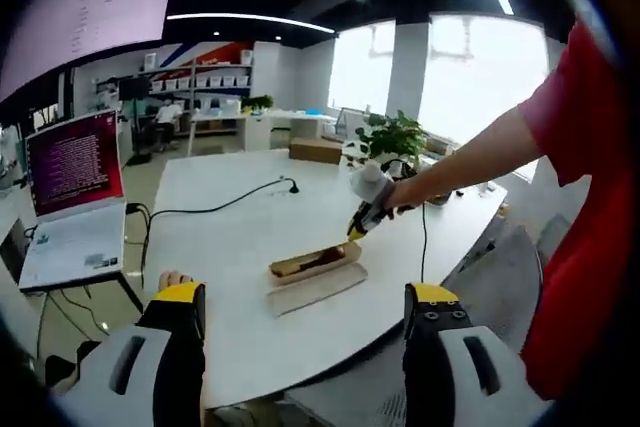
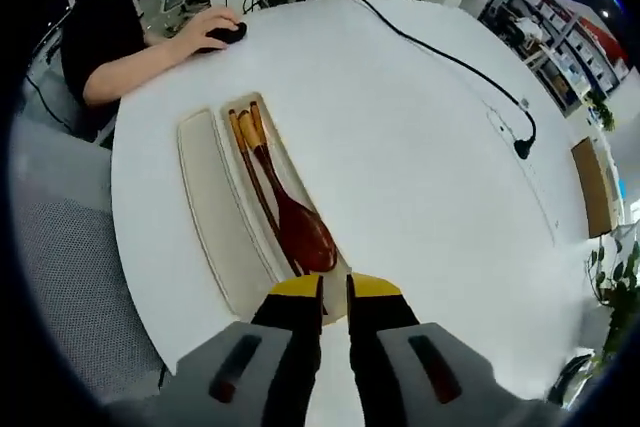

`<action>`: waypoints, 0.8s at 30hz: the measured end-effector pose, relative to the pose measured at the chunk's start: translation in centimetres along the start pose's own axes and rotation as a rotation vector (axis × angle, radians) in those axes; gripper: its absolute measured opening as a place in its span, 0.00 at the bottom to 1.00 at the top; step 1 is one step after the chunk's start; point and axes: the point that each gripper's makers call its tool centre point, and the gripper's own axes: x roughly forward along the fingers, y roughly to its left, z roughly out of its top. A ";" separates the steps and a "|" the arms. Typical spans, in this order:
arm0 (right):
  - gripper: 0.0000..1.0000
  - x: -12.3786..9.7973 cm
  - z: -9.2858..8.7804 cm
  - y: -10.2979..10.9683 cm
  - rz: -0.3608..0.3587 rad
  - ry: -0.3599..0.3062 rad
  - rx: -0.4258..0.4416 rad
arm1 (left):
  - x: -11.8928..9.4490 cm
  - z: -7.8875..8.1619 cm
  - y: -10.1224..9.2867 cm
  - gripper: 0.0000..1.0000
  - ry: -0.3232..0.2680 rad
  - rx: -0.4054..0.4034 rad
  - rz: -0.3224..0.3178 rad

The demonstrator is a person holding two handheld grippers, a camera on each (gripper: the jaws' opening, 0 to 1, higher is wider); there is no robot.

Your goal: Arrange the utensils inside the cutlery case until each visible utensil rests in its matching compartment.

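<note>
Your right gripper (image 2: pixel 335 292) sits nearest, its yellow-tipped jaws drawn almost together with only a thin slit between them, right at the near end of the cutlery case (image 2: pixel 252 143) on the white table (image 2: pixel 420 147). Whether those tips pinch anything you cannot tell from here; they may be touching the case end or the tip of the spoon bowl, and the contact itself is hidden beneath them.

Inside the case lie a dark wooden spoon (image 2: pixel 300 227) and a pair of chopsticks (image 2: pixel 243 162), side by side and running lengthwise, light-coloured handle ends pointing away from you. Just beside the case rests its pale lid (image 2: pixel 212 212), flat on the table.

Judge these as light, stiff, smooth pieces. Lacquered wood will likely slip under hard jaws, and thin chopsticks roll easily, so take hold across the handle near mid-length rather than at the rounded bowl, and close gently. The case itself looks light enough to slide if you nudge it.

Your left gripper (image 1: pixel 305 302) hangs well apart from the work, back off the table edge, jaws spread wide and holding nothing. From there the case (image 1: pixel 315 265) shows small at mid-table with your right gripper (image 1: pixel 358 231) over it.
</note>
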 end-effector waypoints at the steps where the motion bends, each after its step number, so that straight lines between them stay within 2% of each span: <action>1: 0.10 -0.5 0.1 0.5 -0.012 -0.024 0.016 | 0.6 -0.1 0.1 0.83 0.001 0.001 -0.021; 4: 0.12 -0.5 -0.1 0.9 -0.021 -0.037 0.039 | 2.0 -0.6 -0.1 0.83 0.013 0.008 -0.075; 7: 0.15 -0.8 -0.4 1.0 -0.059 -0.057 0.085 | 3.1 -1.1 -0.4 0.83 0.030 0.014 -0.120; 9: 0.15 -1.0 -0.5 1.2 -0.078 -0.070 0.116 | 3.7 -1.0 -0.6 0.83 0.022 0.017 -0.146; 12: 0.13 -0.8 0.0 1.7 -0.079 -0.122 0.212 | 4.6 -1.1 -0.8 0.84 0.011 0.009 -0.181; 14: 0.17 -0.1 1.0 2.2 -0.042 -0.194 0.334 | 5.8 -1.6 -0.8 0.87 0.022 0.007 -0.216; 15: 0.20 0.2 1.1 2.3 -0.031 -0.207 0.361 | 6.3 -1.8 -0.7 0.87 0.033 0.016 -0.221; 17: 0.22 0.6 1.3 2.2 -0.019 -0.222 0.408 | 7.4 -2.4 0.4 0.87 0.064 0.046 -0.187; 19: 0.25 1.6 1.4 2.3 0.025 -0.248 0.518 | 7.9 -2.9 0.9 0.86 0.101 0.046 -0.161; 22: 0.32 2.6 1.1 1.6 0.030 -0.255 0.545 | 8.3 -1.7 0.3 0.86 0.072 0.044 -0.170; 24: 0.34 3.4 0.3 1.6 0.036 -0.225 0.596 | 8.7 -1.8 0.2 0.86 0.087 0.049 -0.167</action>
